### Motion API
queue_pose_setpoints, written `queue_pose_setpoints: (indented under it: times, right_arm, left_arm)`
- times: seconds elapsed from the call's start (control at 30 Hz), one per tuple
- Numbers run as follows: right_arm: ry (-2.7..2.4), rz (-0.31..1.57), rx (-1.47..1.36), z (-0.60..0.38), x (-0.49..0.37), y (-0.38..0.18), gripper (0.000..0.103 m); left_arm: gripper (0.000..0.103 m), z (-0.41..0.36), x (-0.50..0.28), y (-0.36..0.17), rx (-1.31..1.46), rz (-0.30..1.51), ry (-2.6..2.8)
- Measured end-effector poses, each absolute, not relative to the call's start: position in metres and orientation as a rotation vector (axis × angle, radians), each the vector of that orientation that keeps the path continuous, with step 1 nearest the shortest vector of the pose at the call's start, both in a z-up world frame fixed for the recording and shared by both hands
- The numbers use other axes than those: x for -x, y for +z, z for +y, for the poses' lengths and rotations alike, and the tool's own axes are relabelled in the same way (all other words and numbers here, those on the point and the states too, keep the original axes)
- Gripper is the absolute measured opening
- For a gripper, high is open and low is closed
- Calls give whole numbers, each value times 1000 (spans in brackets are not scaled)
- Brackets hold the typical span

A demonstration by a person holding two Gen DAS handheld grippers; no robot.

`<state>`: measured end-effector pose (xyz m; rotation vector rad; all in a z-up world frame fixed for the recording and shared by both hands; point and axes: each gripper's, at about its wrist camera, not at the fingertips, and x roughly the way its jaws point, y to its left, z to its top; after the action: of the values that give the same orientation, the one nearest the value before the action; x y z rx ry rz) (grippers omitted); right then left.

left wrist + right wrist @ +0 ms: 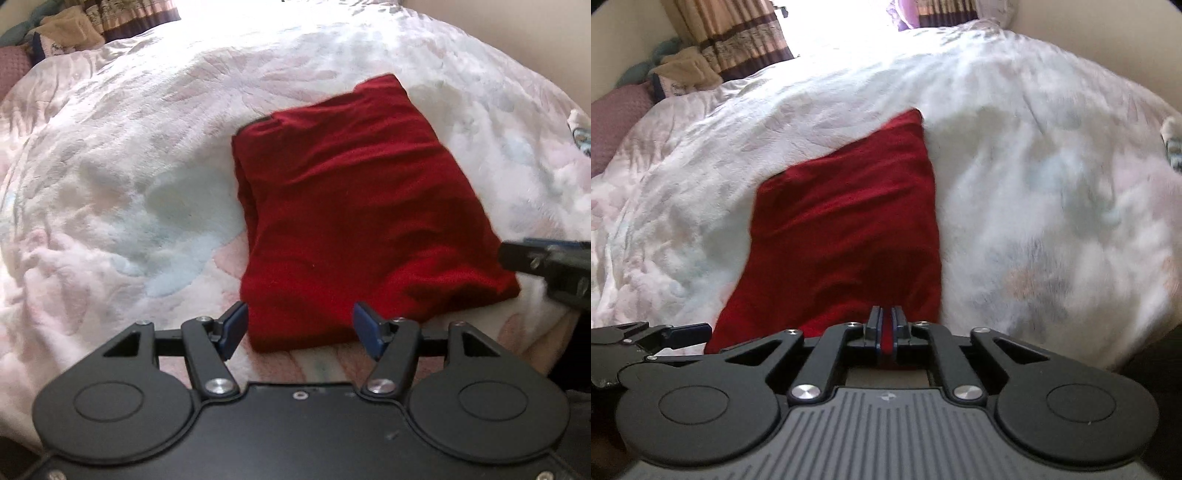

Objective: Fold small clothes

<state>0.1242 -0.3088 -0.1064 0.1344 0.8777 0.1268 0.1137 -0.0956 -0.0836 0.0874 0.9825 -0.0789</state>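
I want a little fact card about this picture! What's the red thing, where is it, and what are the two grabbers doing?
thing: red cloth, folded into a rough rectangle
where: lying on a white flowery blanket on a bed
left gripper: open, nothing between its fingers, at the cloth's near edge
right gripper: shut, pinching the cloth's near edge
background: striped curtains by a bright window, a heap of clothes at the far left
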Motion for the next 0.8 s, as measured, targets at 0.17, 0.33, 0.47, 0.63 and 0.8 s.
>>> queue_pose_setpoints:
  times: [0.17, 0.33, 0.47, 0.63, 0.8]
  right_arm:
    - [108, 879, -61, -297, -117, -90, 61]
    - [88, 884, -20, -294, -96, -72, 70]
    - [79, 898, -38, -301, -77, -64, 71]
    - [60, 895, -54, -309, -59, -60, 71]
    - [51, 884, -42, -308, -53, -54, 71]
  left_arm:
    - [65, -91, -104, -62, -47, 993, -53]
    - [65, -95, -87, -45, -56, 966, -50]
    - [65, -103, -69, -35, -53, 946, -66]
    - [65, -110, -55, -26, -51, 943, -72]
    - [65, -111, -56, -25, -50, 929, -83]
